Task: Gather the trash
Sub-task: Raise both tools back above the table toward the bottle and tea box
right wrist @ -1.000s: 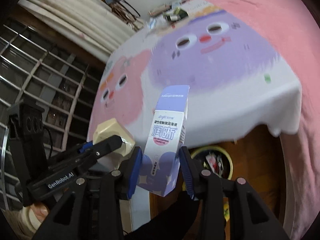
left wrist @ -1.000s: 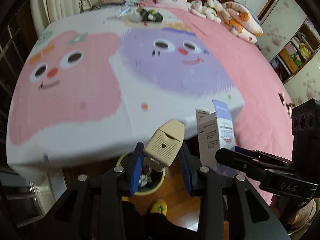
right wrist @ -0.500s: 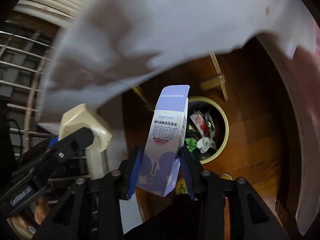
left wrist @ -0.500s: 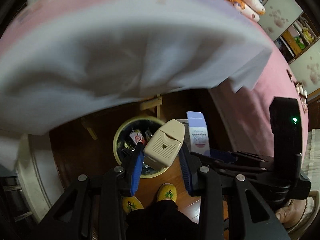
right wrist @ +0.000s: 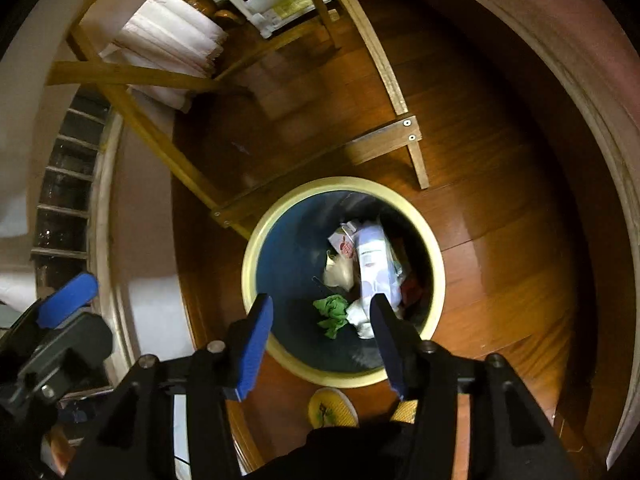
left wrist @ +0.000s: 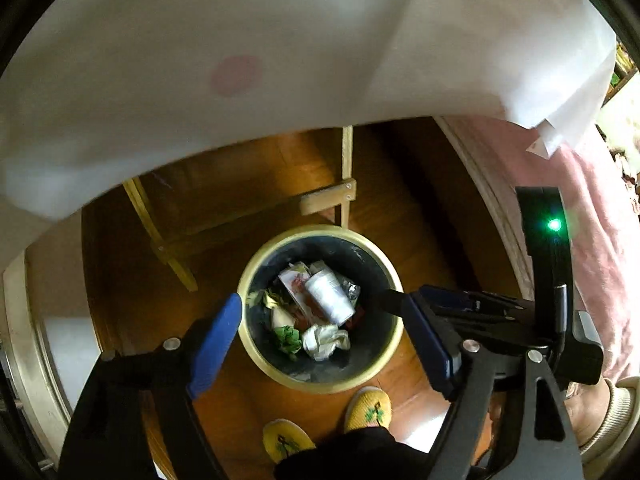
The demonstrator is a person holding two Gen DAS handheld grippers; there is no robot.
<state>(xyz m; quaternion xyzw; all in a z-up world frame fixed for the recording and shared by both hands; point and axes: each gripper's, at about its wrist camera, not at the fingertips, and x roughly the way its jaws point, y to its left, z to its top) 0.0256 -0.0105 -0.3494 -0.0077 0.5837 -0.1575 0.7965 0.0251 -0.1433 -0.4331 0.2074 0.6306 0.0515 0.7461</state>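
A round trash bin with a yellow rim (left wrist: 256, 268) stands on the wooden floor, right below both grippers; it also shows in the right wrist view (right wrist: 436, 252). Inside lie the purple-and-white carton (right wrist: 374, 264), crumpled white paper (left wrist: 326, 340), green scraps (right wrist: 332, 312) and other wrappers. The carton also shows in the left wrist view (left wrist: 330, 290). My left gripper (left wrist: 324, 344) is open and empty above the bin. My right gripper (right wrist: 322, 336) is open and empty above the bin. The beige box is not clearly visible.
The white bedsheet edge (left wrist: 280, 60) hangs above the bin. A wooden frame (right wrist: 380, 144) stands behind the bin, with folded items (right wrist: 172, 48) beyond it. The person's yellow slippers (left wrist: 366, 408) are at the bin's near side. The pink blanket (left wrist: 600, 240) hangs on the right.
Both grippers tilted down from the bed to above the bin and opened. The beige box left the left gripper and the carton left the right one; the carton now lies in the bin.
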